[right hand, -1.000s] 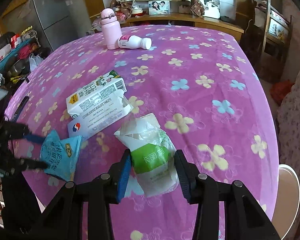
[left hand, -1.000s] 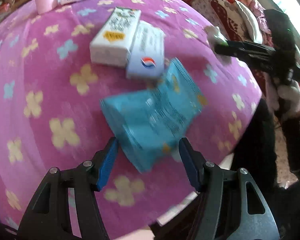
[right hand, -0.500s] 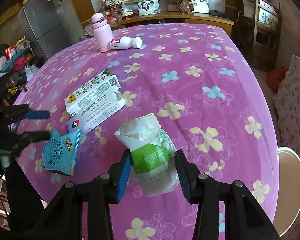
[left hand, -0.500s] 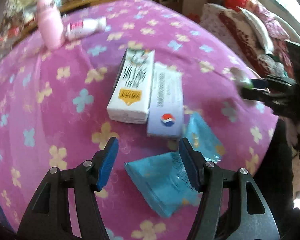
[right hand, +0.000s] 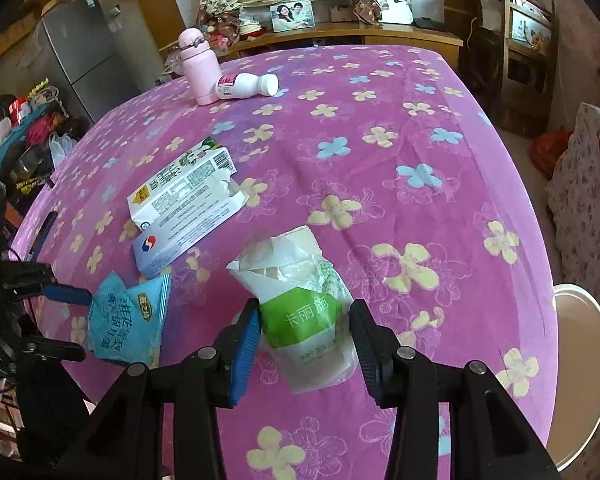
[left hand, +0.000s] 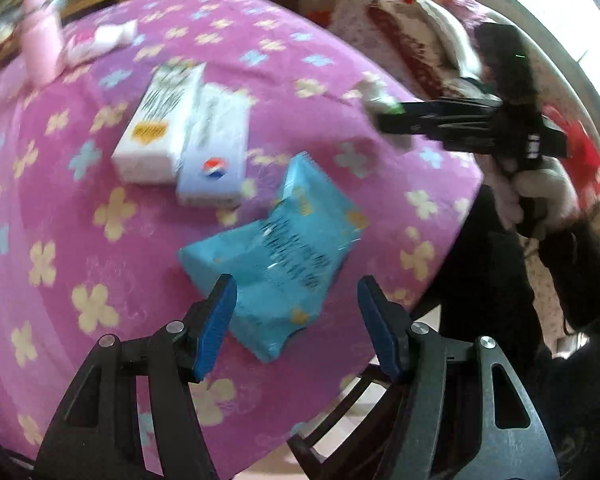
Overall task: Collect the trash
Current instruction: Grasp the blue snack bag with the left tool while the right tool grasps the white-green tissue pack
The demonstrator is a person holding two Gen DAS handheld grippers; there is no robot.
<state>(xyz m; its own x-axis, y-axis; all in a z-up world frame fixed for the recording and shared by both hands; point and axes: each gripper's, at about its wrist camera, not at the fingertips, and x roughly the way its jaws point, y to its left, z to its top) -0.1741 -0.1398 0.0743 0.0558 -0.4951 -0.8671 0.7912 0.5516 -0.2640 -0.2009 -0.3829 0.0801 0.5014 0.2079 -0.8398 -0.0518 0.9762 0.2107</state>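
Table edge: the blue packet [left hand: 288,256] lies near the rim of the pink flowered tablecloth [left hand: 52,208]; the cloth drops away just right of and below it.
Open room: the far right half of the cloth in the right wrist view is bare, with a white chair [right hand: 580,364] beyond the edge.
Left gripper [left hand: 296,308]: spread, jaws standing either side of the blue packet's near end, pads not pressing it.
Right gripper [right hand: 304,336]: fingers close on both sides of the green-and-white wrapper [right hand: 300,308]; whether the pads pinch it cannot be told.
Left wrist view only: a gloved hand [left hand: 540,196] holding the right gripper.
Right wrist view only: the wrapper's crumpled open top, a refrigerator [right hand: 80,52], a framed photo [right hand: 292,14].
Surroundings: two cartons [right hand: 184,204] side by side beyond the packet, touching; a pink bottle [right hand: 198,66] upright, a white bottle [right hand: 246,86] lying against it, well apart from both grippers.
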